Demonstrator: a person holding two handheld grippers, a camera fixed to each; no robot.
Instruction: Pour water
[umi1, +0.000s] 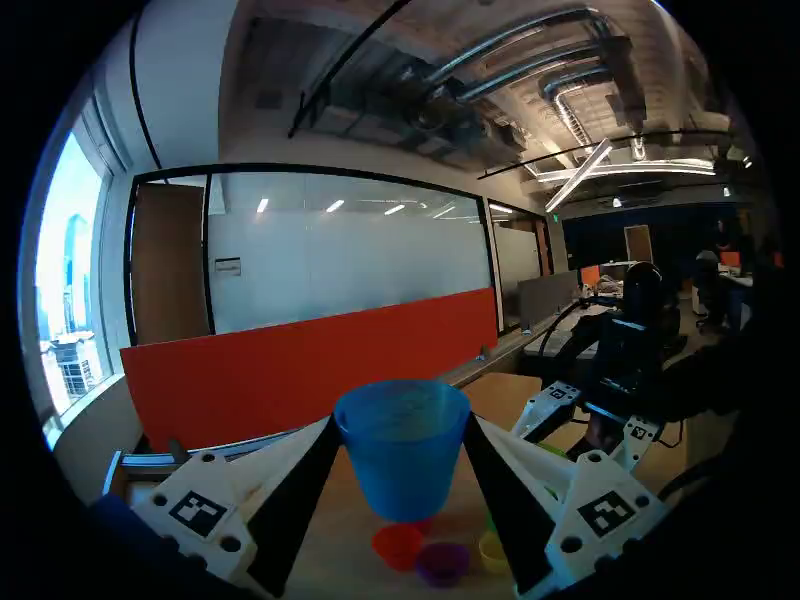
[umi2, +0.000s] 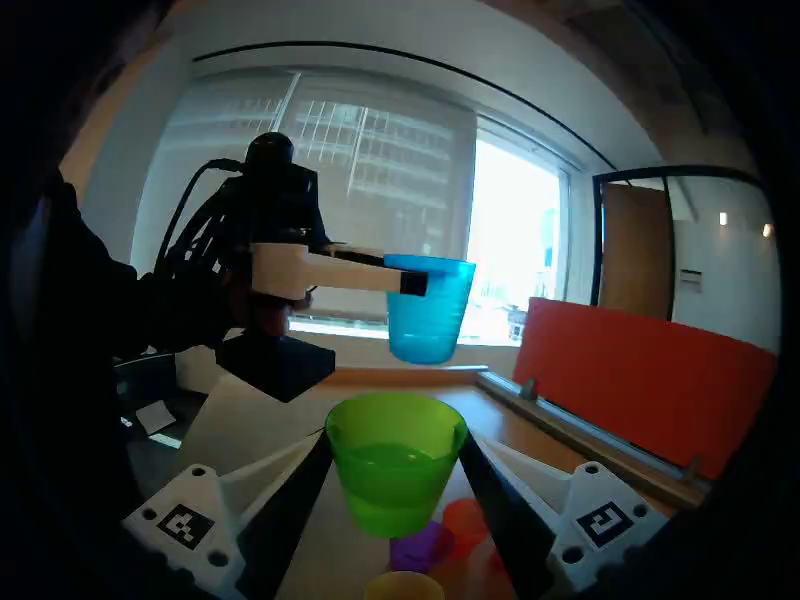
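While your left gripper pinches the upright blue cup between both fingers, above the wooden table and its small coloured cups, your right gripper clamps the green cup. That cup stands upright, partly filled with liquid, lower than the blue one.

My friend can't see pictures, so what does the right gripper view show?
A green cup with liquid inside is gripped between two fingers up close. Farther off, the left gripper holds up a blue cup before a bright window. Small coloured cups sit below.
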